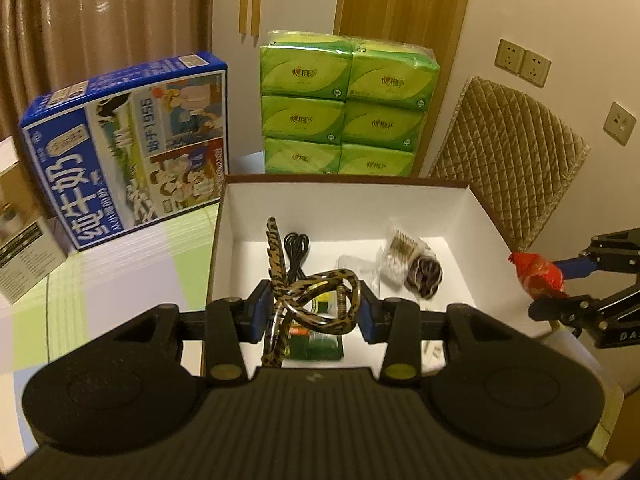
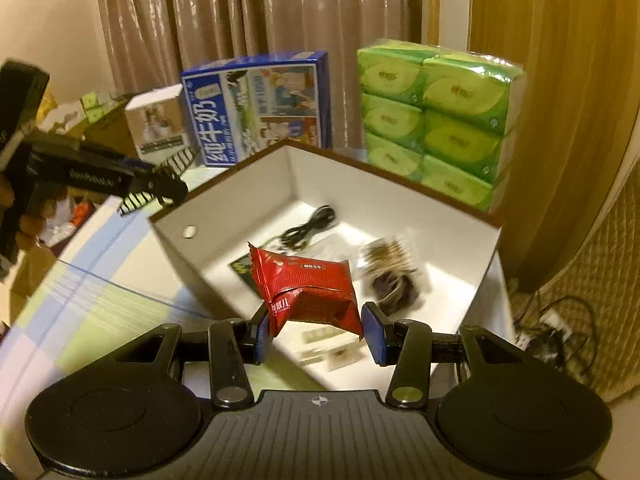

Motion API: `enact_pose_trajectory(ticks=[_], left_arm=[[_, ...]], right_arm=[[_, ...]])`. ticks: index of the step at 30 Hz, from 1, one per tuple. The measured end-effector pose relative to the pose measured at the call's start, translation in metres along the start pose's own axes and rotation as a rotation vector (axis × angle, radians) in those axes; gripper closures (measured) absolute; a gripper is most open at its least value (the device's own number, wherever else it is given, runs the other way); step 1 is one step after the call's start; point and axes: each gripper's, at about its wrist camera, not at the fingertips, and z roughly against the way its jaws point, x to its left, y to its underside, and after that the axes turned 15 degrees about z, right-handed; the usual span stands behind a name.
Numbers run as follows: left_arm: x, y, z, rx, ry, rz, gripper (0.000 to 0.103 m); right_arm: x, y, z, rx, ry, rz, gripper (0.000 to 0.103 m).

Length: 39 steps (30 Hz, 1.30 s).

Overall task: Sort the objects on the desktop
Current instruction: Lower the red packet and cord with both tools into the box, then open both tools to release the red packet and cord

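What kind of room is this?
Probably a room at home: brown curtains, a milk carton box, packs of green tissues and a padded chair surround the table.

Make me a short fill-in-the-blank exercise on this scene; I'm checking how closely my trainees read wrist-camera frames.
1. The left gripper is shut on a leopard-print hair ____.
2. The right gripper holds a snack packet coloured ____.
3. A coiled black cable lies inside the white ____.
4. Behind the white box stand green tissue packs and a ____ milk carton.

Missing words: clip; red; box; blue
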Motion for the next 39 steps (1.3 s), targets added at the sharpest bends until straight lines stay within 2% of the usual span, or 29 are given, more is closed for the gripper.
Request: enact_pose_trajectory(ticks=[5,10,13,19,21,25,31,39], left_arm=[[-0.001,-0.015,-0.036,0.064,-0.021,-0.014,0.066],[0.002,-0.013,-0.073,0.155,-0.059,-0.060,0.065],[0.007,-0.010,-0.093,0.218,-0.088,-0.071,0.065],[0.014,-0.004,-0.118,0.298,-0.121,-0.077,0.066],[0.012,-0.002,-0.120,0.289,-0.138,-0.111,0.071],[0.011,-0.005,-0.123,0.300,-0.130,-0.128,0.071],[0.002,-0.002,-0.127,0.303,-0.143,-0.205,0.071],[0.001,-0.002,-0.126,0.310,-0.126,-0.202,0.070]], right_arm=[[-0.028,-0.002,-0.025,0.064,-0.006,-0.006,0.059],[-0.049,0.000,-0.046,0.124,-0.040,-0.027,0.059],[-0.055,0.000,-0.059,0.170,-0.080,0.010,0.059],[-0.057,-0.002,-0.082,0.280,-0.176,0.170,0.059],[-0.057,-0.002,-0.088,0.306,-0.198,0.204,0.059],[-0.056,-0.001,-0.097,0.353,-0.233,0.278,0.059],[-0.051,0.000,-0.105,0.399,-0.276,0.383,0.059],[-0.043,0.000,-0.116,0.480,-0.303,0.544,0.059]])
